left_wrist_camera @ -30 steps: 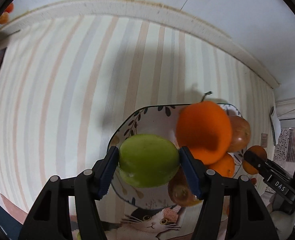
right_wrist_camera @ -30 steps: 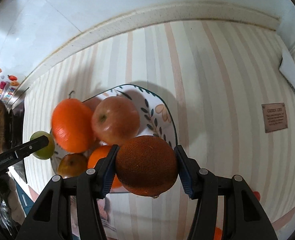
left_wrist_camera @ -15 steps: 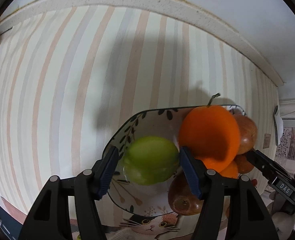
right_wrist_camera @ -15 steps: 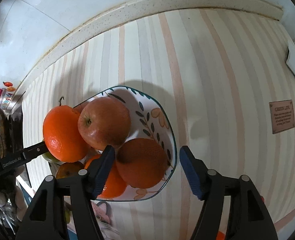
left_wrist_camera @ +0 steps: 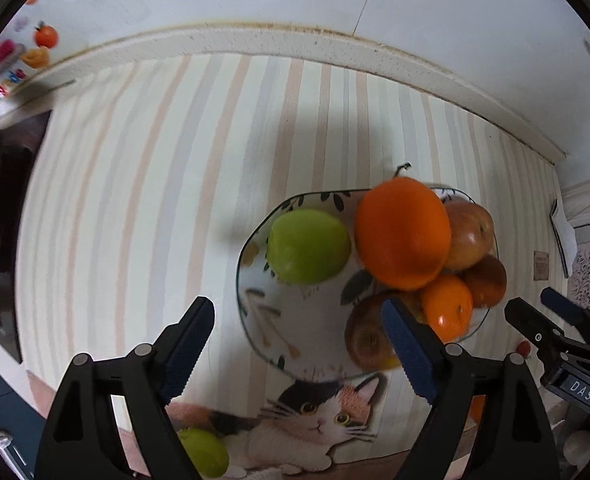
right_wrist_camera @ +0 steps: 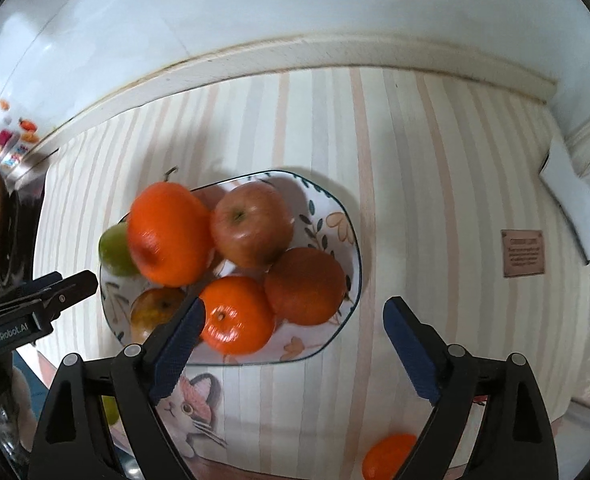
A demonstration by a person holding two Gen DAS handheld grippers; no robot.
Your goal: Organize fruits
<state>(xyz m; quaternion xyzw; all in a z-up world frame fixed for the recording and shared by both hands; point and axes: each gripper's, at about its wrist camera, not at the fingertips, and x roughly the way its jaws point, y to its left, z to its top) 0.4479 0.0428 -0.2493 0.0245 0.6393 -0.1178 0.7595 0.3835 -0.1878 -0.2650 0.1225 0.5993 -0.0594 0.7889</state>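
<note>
A patterned plate (left_wrist_camera: pixel 255 300) (right_wrist_camera: pixel 335 220) on the striped tablecloth holds several fruits. A green apple (left_wrist_camera: pixel 309 246) (right_wrist_camera: pixel 113 250) lies at its left side, beside a big orange (left_wrist_camera: pixel 403 232) (right_wrist_camera: pixel 169 234), a red apple (left_wrist_camera: pixel 469 234) (right_wrist_camera: pixel 251 224), a dark brownish orange (left_wrist_camera: pixel 485 280) (right_wrist_camera: pixel 305 286), a small orange (left_wrist_camera: pixel 447 306) (right_wrist_camera: pixel 237 316) and a brownish apple (left_wrist_camera: pixel 365 336) (right_wrist_camera: pixel 155 310). My left gripper (left_wrist_camera: pixel 297 346) is open and empty, drawn back from the plate. My right gripper (right_wrist_camera: pixel 293 344) is open and empty, just in front of the plate.
A second green apple (left_wrist_camera: pixel 205 456) lies near the front edge at left. A loose orange (right_wrist_camera: pixel 389 454) lies near the front edge at right. A brown label (right_wrist_camera: pixel 523 252) and white paper (right_wrist_camera: pixel 571 196) sit at the right. The wall runs along the back.
Both grippers opened and released their fruit onto the plate: the left the green apple, the right the dark orange. Both have pulled back from the plate.
</note>
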